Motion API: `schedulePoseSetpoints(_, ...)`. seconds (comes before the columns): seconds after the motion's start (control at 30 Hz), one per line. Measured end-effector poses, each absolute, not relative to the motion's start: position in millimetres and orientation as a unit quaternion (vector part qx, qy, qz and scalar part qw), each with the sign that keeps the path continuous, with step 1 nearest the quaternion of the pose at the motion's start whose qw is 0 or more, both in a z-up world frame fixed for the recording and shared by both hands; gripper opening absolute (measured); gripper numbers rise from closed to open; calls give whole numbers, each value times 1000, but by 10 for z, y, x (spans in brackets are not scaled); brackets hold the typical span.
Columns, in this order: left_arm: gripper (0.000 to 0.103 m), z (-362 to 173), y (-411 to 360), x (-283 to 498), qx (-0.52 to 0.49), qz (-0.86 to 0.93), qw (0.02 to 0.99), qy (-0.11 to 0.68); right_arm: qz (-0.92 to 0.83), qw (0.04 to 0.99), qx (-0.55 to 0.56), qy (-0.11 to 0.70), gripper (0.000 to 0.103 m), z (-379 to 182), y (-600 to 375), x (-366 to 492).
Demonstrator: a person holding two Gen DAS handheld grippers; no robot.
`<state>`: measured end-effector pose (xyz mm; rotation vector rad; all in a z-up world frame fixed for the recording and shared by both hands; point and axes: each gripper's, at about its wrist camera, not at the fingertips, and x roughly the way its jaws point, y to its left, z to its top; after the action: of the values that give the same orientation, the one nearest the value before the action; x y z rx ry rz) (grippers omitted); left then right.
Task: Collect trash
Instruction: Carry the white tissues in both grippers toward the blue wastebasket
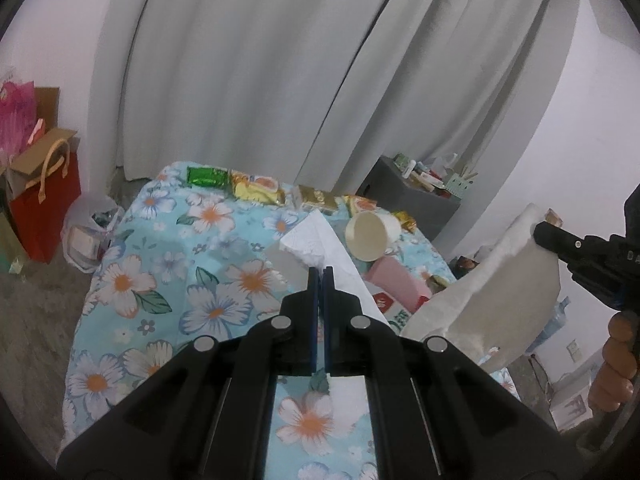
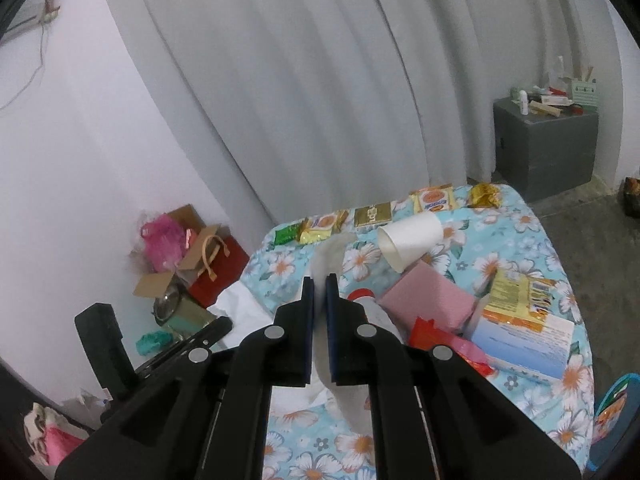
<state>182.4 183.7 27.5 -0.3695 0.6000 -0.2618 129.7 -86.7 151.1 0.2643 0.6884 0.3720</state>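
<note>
My left gripper is shut on a white tissue, held above the floral table. My right gripper is shut on another white tissue that hangs down between its fingers; the same tissue shows in the left wrist view at the right, pinched by the right gripper. A white paper cup lies on its side on the table; it also shows in the left wrist view. A pink box lies beside it.
Snack wrappers line the table's far edge. A blue-and-white carton and a red wrapper lie at the right. A red gift bag and a plastic bag stand on the floor at the left. A grey cabinet stands by the curtain.
</note>
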Motion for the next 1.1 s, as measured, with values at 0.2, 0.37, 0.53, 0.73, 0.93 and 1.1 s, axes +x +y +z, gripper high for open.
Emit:
schedulePoseSetpoints(0.2,0,439,1709,1633,-158,-129,937,283,174,922,138,316,6,1603,-1039,1087)
schedulePoseSetpoints(0.37,0,579,1556,1501,-141,-136,942,273,166,929,144,298,6,1712,-1225,877)
schedulePoseSetpoints(0.53,0,719,1371,1382,-125,-151,944,265,152,933,154,287,6,1766,-1485,690)
schedulePoseSetpoints(0.73,0,880,1094,1241,-106,-172,945,256,135,939,168,269,6,1823,-1786,438)
schedulePoseSetpoints(0.93,0,972,769,1125,-82,-192,945,252,108,942,182,259,6,1818,-2094,187)
schedulePoseSetpoints(1.1,0,1008,442,1043,-57,-214,943,248,88,941,206,253,6,1764,-2419,-25)
